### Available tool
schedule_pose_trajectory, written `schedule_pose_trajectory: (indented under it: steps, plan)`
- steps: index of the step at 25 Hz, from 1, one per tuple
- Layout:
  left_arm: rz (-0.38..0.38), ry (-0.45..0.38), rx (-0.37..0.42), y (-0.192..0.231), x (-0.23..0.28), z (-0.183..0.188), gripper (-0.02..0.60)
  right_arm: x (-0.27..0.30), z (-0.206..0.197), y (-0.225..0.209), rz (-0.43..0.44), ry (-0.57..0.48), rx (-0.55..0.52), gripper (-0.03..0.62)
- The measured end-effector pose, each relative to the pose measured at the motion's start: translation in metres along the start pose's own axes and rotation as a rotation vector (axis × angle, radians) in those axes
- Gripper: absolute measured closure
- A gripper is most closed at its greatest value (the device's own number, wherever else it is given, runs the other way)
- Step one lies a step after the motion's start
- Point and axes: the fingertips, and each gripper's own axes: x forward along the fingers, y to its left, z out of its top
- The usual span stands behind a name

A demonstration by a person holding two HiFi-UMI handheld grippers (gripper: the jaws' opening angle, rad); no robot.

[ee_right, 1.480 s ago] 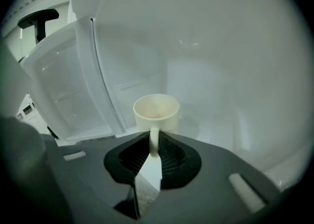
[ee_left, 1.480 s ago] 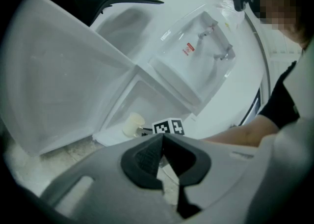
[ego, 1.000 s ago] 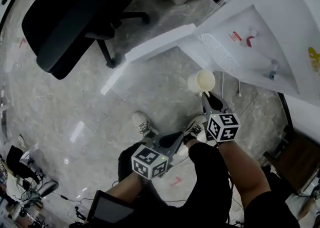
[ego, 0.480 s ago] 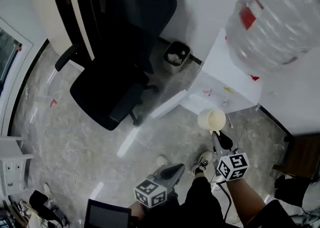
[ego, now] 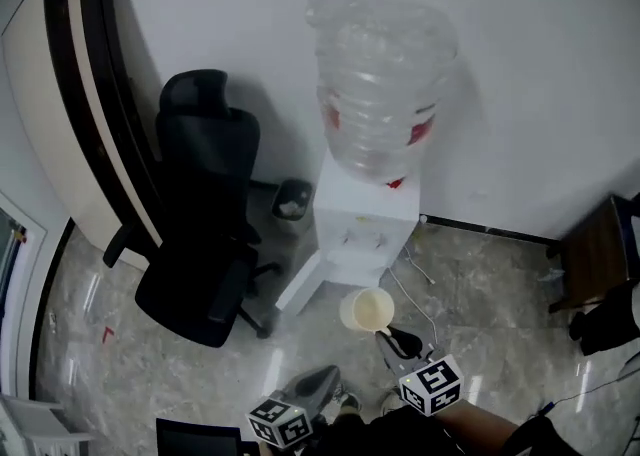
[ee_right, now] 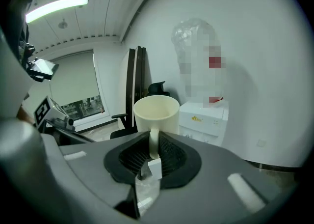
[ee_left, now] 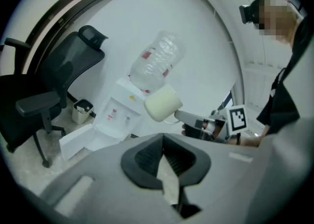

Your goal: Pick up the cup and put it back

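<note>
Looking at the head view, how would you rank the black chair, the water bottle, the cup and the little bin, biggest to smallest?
1. black chair
2. water bottle
3. cup and bin: these look about alike, and the cup is nearer the camera, so I won't rank them.

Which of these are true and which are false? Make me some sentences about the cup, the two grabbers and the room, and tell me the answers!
1. The right gripper holds the cup by its handle. True.
2. The left gripper holds a second cup. False: its jaws are together with nothing between them.
3. The cup is blue. False: it is cream coloured.
4. A big clear water bottle sits on top of the white dispenser. True.
5. The office chair is red. False: it is black.
</note>
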Motion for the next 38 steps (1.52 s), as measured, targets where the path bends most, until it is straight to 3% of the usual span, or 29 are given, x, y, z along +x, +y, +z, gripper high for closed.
schedule_pose_trajectory:
  steps: [10,15,18,22,28,34,38]
  plan:
    - [-0.004,0.018,-0.011,-0.116,0.001,-0.05,0.577,-0.179,-0.033,0.009,-0.02,-0.087,-0.017,0.539]
    - [0.006,-0.036,0.035,-0.166,-0.03,-0.084,0.577,-0.244,-0.065,0.023,-0.017,-0.1,0.03,0.54]
    - [0.033,-0.05,0.116,-0.185,-0.057,-0.087,0.577,-0.265,-0.072,0.038,-0.016,-0.109,0.043,0.54]
    - [0.032,-0.049,0.162,-0.189,-0.078,-0.091,0.577,-0.274,-0.069,0.061,-0.031,-0.135,0.027,0.539]
    - [-0.076,0.006,0.208,-0.192,-0.107,-0.094,0.577,-0.273,-0.063,0.103,-0.086,-0.17,0.053,0.539]
    - [-0.155,0.057,0.245,-0.159,-0.163,-0.092,0.577,-0.245,-0.07,0.169,-0.181,-0.179,0.14,0.539]
    - [-0.19,0.083,0.239,-0.138,-0.19,-0.094,0.577,-0.233,-0.071,0.212,-0.234,-0.176,0.142,0.539]
